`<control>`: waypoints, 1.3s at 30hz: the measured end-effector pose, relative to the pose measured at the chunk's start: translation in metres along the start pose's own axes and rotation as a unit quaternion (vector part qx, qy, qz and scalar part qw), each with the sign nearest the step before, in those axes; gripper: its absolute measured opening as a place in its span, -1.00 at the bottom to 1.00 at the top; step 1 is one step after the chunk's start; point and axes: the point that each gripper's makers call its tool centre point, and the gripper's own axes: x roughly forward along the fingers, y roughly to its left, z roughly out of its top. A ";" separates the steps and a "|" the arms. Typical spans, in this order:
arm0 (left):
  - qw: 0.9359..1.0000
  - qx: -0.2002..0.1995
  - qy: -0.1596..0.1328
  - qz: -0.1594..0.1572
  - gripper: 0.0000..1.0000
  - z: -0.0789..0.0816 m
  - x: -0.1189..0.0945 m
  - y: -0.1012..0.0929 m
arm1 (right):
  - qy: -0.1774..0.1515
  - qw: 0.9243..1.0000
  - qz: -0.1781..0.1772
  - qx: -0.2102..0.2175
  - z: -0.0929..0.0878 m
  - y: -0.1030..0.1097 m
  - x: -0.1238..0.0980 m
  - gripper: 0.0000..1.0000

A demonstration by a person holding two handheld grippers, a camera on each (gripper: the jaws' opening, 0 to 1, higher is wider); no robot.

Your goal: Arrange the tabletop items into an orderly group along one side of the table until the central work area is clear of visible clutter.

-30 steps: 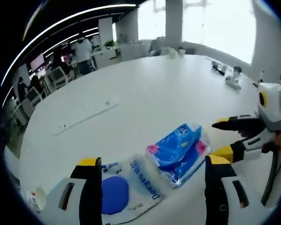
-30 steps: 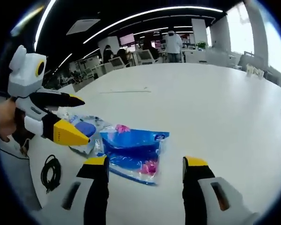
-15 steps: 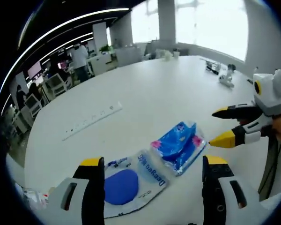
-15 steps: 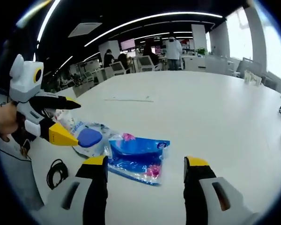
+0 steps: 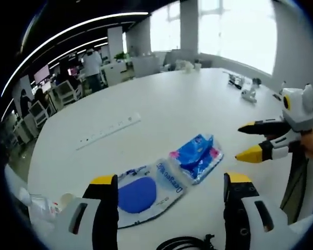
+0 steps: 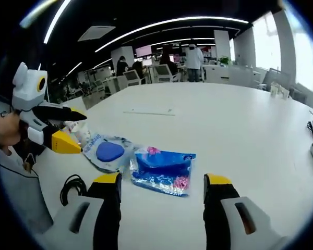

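A blue tissue pack [image 5: 196, 158] [image 6: 162, 170] with pink flowers lies on the white table [image 5: 172, 104]. Touching it is a clear pouch with a blue oval [image 5: 144, 190] [image 6: 109, 151]. My left gripper [image 5: 166, 182] stands open just short of both, nothing between its jaws; it also shows at the left of the right gripper view [image 6: 68, 129]. My right gripper [image 6: 160, 182] is open too, near the tissue pack; it enters the left gripper view from the right [image 5: 246, 140], held by a hand.
A black coiled cable [image 6: 73, 186] [image 5: 185, 242] lies near the table's front edge. A white power strip [image 5: 108, 130] [image 6: 147, 112] lies farther out. Small items [image 5: 244, 89] sit at the far right, a plastic cup [image 5: 34, 200] at the near left. Office desks and people stand beyond.
Both grippers have pulled back from the tissue pack and pouch, which now look smaller and farther. The black cable has come into the left gripper view. Both stay open.
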 end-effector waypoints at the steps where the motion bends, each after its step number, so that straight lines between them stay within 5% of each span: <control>1: 1.000 -0.003 -0.001 0.001 0.57 -0.002 -0.004 0.002 | 0.000 1.000 0.000 0.001 0.000 0.002 -0.003 0.22; 17: 1.000 -0.018 0.005 0.012 0.49 -0.036 -0.052 0.035 | -0.015 1.000 -0.007 0.008 0.007 0.012 -0.027 0.17; 31: 0.999 -0.034 -0.023 0.005 0.46 -0.027 -0.067 0.046 | -0.029 0.999 -0.001 0.020 0.025 0.030 -0.024 0.16; 39: 0.999 -0.043 0.003 -0.004 0.41 -0.065 -0.073 0.045 | -0.019 0.999 0.018 0.030 0.008 0.054 -0.025 0.15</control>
